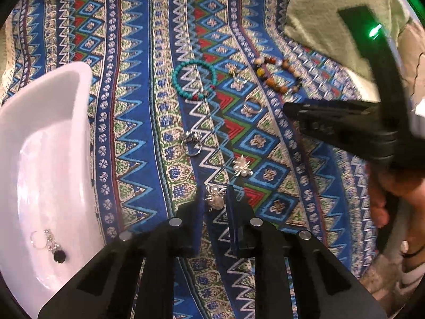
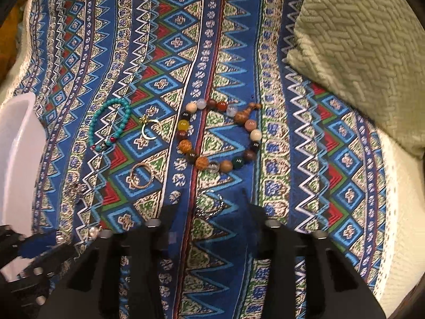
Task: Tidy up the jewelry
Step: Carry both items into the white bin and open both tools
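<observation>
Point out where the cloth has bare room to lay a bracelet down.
Free: the cloth right of the mixed beads, toward the cushion, and the stretch beyond the turquoise bracelet. Crowded: between tray and mixed beads, where rings and brooches lie.

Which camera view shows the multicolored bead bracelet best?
The right wrist view: the multicolored bead bracelet lies near the middle, sharp, every bead distinct. The left wrist view shows it small, far and blurred, near the right gripper.
</observation>
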Motion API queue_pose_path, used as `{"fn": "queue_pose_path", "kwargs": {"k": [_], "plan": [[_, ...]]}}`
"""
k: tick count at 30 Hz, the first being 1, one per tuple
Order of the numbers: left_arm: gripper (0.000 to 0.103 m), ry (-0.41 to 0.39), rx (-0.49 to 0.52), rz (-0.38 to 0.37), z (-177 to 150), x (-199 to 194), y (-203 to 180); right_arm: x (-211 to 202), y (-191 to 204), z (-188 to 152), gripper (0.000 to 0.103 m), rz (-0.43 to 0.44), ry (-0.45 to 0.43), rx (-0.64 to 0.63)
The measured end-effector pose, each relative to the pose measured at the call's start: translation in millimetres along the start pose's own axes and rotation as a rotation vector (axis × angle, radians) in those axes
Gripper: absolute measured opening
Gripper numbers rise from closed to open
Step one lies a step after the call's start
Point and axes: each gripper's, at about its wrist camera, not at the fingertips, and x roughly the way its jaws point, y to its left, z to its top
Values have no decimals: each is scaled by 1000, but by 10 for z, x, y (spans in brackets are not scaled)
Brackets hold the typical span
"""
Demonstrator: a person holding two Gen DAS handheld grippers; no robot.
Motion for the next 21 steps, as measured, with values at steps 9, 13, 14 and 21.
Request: {"fn": "queue_pose_path", "kwargs": {"k": [9, 13, 14, 21], "plan": [[15, -113, -70, -98, 41, -704, 347, -340, 61, 28, 22, 126, -53, 53], [15, -127, -112, -48, -11, -925, 775, -734, 656, -98, 22, 304, -116, -45], [15, -118, -123, -21, -26, -933, 911, -812, 885, -151, 22, 337, -129, -93], [15, -25, -223, 200, -267, -755, 1805, -863, 2029, -472, 22, 394, -118, -308]]}}
